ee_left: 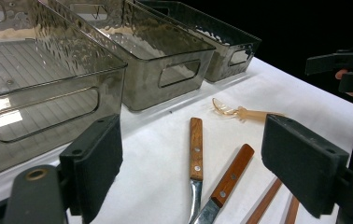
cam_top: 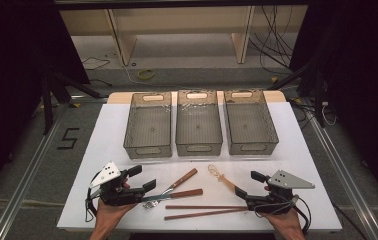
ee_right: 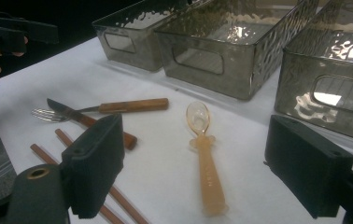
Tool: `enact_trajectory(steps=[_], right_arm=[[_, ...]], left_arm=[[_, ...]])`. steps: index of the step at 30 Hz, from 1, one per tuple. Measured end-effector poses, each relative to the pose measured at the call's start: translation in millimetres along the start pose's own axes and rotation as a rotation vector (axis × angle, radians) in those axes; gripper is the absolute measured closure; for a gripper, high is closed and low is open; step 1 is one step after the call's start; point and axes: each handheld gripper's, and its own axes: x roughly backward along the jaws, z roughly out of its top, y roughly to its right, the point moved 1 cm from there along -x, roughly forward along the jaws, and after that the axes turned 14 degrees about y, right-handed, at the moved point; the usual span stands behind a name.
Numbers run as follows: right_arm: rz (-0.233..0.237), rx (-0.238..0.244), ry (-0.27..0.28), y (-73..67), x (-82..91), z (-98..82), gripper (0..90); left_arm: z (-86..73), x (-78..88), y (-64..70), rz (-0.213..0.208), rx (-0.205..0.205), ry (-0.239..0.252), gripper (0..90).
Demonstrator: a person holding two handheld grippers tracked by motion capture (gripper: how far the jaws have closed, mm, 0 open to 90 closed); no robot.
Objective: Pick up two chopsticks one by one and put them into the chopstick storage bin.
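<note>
Right now both your grippers stand wide open and hold nothing: the left gripper (cam_top: 144, 178) beside the fork (cam_top: 158, 194) and knife (cam_top: 174, 195), the right gripper (cam_top: 245, 185) by the spoon (cam_top: 220, 176). Nearest you lie two chopsticks (cam_top: 204, 210), thin, stiff and probably light; they may roll, so pinch one mid-length. That translucent spoon looks like light plastic: take its handle. Wooden handles give the cutlery grip. Beyond stand three empty smoked-plastic bins (cam_top: 199, 122).
</note>
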Motion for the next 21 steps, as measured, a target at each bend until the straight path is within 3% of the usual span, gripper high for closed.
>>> enact_trajectory(steps=[9, 13, 20, 21], right_arm=[[0.026, 0.031, -0.061, 0.7, -3.6, 6.0, 23.1], [0.068, 0.054, -0.128, -0.8, -8.7, 13.5, 24.5], [0.154, 0.154, -0.269, -12.1, -24.9, 30.2, 27.3], [0.186, 0.180, -0.302, -18.2, -30.2, 33.9, 30.3]], left_arm=[[-0.3, -0.7, 0.1, 0.001, 0.001, 0.001, 19.9], [-0.3, -0.6, -0.2, 0.003, 0.000, 0.000, 19.9], [-0.2, -0.6, -0.5, 0.005, -0.003, -0.001, 19.9], [-0.2, -0.5, -0.6, 0.005, -0.004, -0.001, 19.9]])
